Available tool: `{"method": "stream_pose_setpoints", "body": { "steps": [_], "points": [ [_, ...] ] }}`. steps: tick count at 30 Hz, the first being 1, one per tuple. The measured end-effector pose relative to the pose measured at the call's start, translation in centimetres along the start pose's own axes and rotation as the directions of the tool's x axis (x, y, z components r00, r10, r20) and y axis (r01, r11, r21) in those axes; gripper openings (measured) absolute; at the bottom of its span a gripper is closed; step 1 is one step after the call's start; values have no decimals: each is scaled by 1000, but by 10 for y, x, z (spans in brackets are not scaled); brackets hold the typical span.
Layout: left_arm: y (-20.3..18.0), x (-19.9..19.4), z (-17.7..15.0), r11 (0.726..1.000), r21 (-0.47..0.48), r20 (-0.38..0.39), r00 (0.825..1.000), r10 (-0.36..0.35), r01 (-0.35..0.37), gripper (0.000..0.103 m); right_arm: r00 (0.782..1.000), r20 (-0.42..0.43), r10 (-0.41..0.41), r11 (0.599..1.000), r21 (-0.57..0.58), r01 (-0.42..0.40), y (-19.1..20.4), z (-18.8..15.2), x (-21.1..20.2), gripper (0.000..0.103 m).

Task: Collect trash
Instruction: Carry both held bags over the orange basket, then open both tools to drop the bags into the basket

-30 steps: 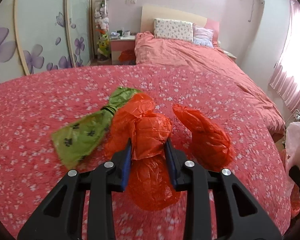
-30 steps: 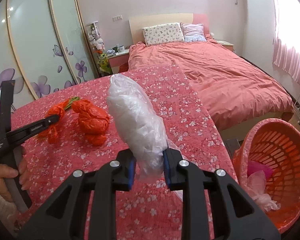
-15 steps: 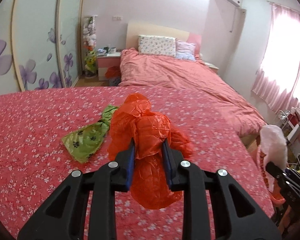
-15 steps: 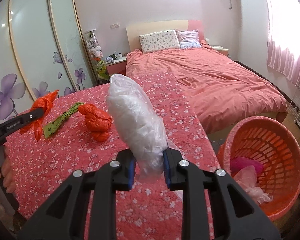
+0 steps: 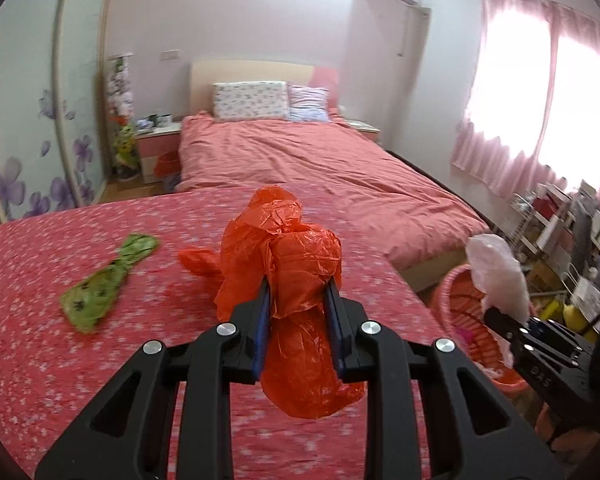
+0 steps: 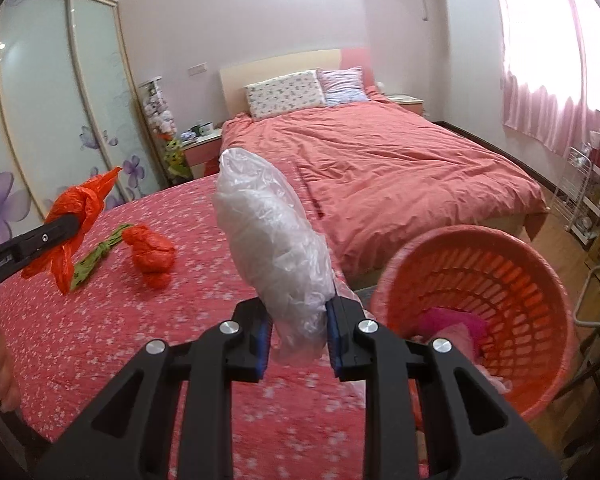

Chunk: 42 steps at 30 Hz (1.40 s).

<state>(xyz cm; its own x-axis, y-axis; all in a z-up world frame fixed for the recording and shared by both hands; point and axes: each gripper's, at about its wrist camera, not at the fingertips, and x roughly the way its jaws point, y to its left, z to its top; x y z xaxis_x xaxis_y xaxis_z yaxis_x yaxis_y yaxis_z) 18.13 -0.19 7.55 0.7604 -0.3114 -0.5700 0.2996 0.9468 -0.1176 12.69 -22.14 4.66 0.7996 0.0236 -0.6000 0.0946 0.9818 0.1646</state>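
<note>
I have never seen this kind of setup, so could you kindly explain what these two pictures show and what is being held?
A person holds a two-finger gripper in each hand, with a camera on each looking along its fingers. The left gripper is clamped on an orange plastic bag; the right gripper is clamped on a clear plastic bag. On the flowered red cover lie another orange bag and a green bag. An orange basket beside it holds some trash.
</note>
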Motion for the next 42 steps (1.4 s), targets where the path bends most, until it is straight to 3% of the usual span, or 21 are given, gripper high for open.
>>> {"method": "stream_pose_setpoints", "body": {
  "steps": [9,22,37,42],
  "points": [
    [-64,18,-9,990,70,-20,993,-119,121,25,996,3,-93,993,76,93,-57,-3,-11,23],
    [-146,48,-23,948,126,-95,954,-283,294,25,983,-10,-184,964,196,183,-136,-12,-18,23],
    [-204,90,-37,914,156,-202,918,-342,374,26,978,-26,-209,936,285,207,-186,-14,1,29],
    [-206,105,-43,922,146,-234,918,-320,359,41,977,-35,-210,926,312,210,-203,-15,10,45]
  ]
}}
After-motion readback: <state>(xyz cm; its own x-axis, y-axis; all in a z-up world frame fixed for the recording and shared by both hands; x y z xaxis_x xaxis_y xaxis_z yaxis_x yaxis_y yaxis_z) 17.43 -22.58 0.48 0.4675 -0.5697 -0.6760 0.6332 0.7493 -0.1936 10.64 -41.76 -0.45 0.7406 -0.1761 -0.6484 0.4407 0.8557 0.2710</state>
